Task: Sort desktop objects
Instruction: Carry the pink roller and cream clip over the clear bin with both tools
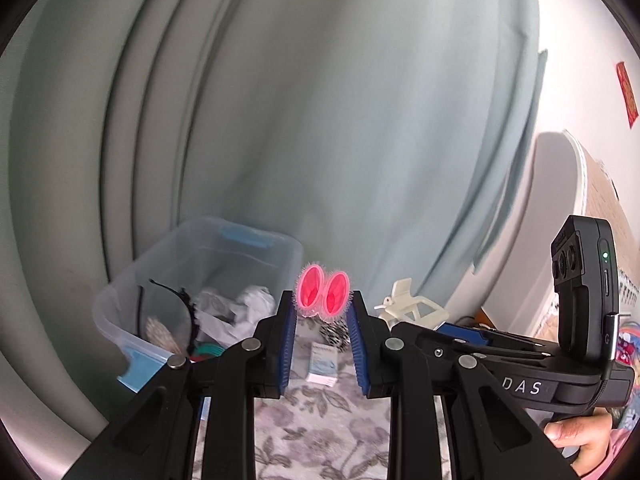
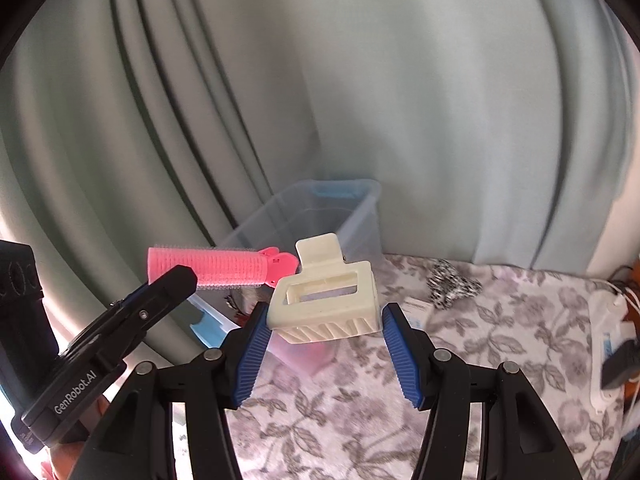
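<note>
My left gripper (image 1: 322, 312) pinches a pink hair roller clip (image 1: 323, 295) between its blue pads (image 1: 289, 344), with the clip's two round ends poking up past the tips. From my right wrist camera the same roller (image 2: 224, 267) lies level in the air, sticking out sideways from that gripper's tip. My right gripper (image 2: 324, 320) holds a cream claw hair clip (image 2: 326, 302); its left pad (image 2: 252, 354) touches the clip, but I cannot tell whether the right pad does. Both items hang above the floral tablecloth (image 2: 340, 412), just in front of the clear plastic bin (image 1: 192, 280), which holds a black headband (image 1: 176, 300) and crumpled white paper. A small white box (image 1: 324, 362) and a black-and-white scrunchie (image 2: 452, 284) lie on the cloth. A pale green curtain (image 2: 360, 100) hangs behind.
</note>
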Demonstrator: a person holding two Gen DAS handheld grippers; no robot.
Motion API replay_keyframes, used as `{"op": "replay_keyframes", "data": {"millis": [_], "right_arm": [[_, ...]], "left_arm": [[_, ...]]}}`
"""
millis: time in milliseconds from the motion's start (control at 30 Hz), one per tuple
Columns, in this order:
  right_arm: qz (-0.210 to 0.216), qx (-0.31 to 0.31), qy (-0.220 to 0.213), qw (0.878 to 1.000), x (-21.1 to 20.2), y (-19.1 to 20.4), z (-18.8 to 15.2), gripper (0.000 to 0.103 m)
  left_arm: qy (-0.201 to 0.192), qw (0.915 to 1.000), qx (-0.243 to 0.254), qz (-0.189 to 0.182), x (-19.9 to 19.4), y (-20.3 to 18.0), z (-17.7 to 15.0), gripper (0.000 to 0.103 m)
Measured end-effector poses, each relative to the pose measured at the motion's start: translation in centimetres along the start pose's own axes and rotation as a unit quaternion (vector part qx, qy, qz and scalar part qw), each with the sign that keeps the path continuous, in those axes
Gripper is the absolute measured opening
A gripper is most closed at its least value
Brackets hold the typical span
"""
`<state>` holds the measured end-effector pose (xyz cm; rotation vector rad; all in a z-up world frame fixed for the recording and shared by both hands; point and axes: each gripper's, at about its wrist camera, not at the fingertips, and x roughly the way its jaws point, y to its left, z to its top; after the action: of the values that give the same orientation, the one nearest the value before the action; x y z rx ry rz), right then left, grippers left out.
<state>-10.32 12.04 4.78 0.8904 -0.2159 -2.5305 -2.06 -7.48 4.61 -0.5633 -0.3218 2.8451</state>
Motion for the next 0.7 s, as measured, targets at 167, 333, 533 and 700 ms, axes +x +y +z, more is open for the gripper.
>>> {"op": "replay_keyframes", "data": {"millis": [167,333,533,700], "right_arm": [[0.012,-0.021,0.004,1.000,1.6,2.3,1.0,0.060],[0.023,-0.036,0.009,0.999,3.4,4.1,1.7,0.060],[0.031,-0.047,0.027,0.998,6.0,5.7,1.6,0.060],[0.033,-0.049,0.046,0.997,8.0,6.2,1.1,0.060]], "left_arm": [[-0.012,0.9998,-0.008,0.016,-0.6,2.1,0.8,0.026],[-0.020,0.9990,-0.017,0.035,-0.8,4.3,1.2,0.026],[-0.017,0.9980,-0.031,0.052,-0.3,6.8,1.2,0.026],[-0.005,0.9973,-0.041,0.061,0.8,8.4,0.6,0.026]]}}
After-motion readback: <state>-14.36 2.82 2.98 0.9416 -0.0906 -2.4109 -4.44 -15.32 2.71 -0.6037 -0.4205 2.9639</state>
